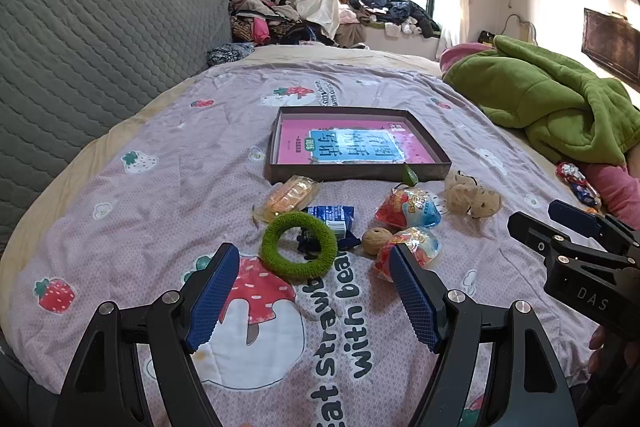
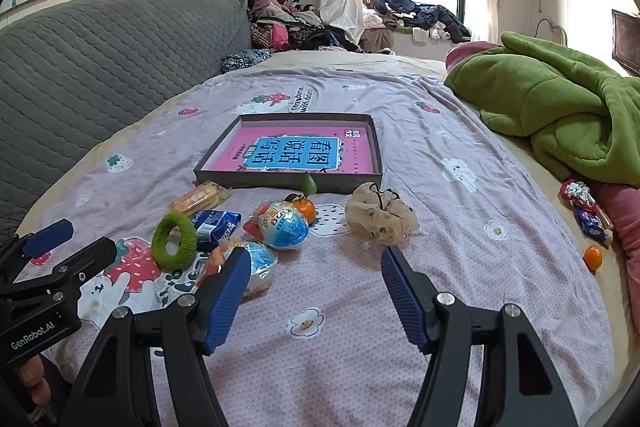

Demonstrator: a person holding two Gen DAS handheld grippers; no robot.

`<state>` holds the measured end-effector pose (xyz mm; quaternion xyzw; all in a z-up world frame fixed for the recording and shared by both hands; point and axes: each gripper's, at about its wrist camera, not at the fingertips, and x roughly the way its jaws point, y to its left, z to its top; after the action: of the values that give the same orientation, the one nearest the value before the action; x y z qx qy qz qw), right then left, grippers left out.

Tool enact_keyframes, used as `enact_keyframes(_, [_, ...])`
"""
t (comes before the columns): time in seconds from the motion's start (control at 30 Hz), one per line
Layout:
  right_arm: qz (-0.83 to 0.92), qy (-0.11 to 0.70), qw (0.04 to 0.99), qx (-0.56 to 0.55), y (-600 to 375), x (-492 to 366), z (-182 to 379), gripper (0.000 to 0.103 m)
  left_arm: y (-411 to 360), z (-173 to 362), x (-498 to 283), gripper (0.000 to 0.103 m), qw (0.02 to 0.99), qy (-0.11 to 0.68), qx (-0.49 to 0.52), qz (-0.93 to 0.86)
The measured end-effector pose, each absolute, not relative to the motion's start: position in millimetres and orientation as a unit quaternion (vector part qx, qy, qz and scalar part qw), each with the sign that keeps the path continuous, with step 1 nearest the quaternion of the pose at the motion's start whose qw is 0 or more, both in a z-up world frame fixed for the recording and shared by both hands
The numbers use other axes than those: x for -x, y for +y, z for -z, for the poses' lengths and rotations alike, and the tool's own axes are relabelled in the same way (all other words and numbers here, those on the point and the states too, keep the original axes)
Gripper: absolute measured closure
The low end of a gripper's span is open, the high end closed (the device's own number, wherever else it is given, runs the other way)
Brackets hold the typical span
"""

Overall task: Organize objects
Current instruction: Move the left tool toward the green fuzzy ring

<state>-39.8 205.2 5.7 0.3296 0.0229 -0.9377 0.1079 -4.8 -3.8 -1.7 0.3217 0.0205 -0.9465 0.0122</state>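
Observation:
A shallow dark box (image 1: 352,175) (image 2: 288,183) with a pink book inside lies on the bed. In front of it lie a green fuzzy ring (image 1: 298,249) (image 2: 175,241), a blue snack packet (image 1: 332,219) (image 2: 216,223), an orange wafer pack (image 1: 290,195) (image 2: 198,199), two egg-shaped toy packs (image 1: 408,213) (image 2: 282,219), a walnut (image 1: 376,241), a tangerine (image 2: 305,207) and a beige scrunchie (image 1: 472,197) (image 2: 380,213). My left gripper (image 1: 314,291) is open and empty, just short of the ring. My right gripper (image 2: 314,297) is open and empty, near the lower egg pack (image 2: 256,263).
A green blanket (image 1: 560,107) (image 2: 560,107) is heaped at the right. A second small orange (image 2: 593,257) and candy wrappers (image 2: 586,207) lie at the bed's right edge. A grey quilted headboard (image 1: 80,67) stands at the left. Clothes pile up by the window.

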Motion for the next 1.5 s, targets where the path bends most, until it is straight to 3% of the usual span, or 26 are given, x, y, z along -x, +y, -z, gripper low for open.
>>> enact_keyframes(1.5, [0.931, 0.037, 0.134, -0.338, 166.6, 34.3, -7.4, 0.036, -37.4, 7.6, 4.9, 0.025, 0.021, 0.038, -0.325, 0.945])
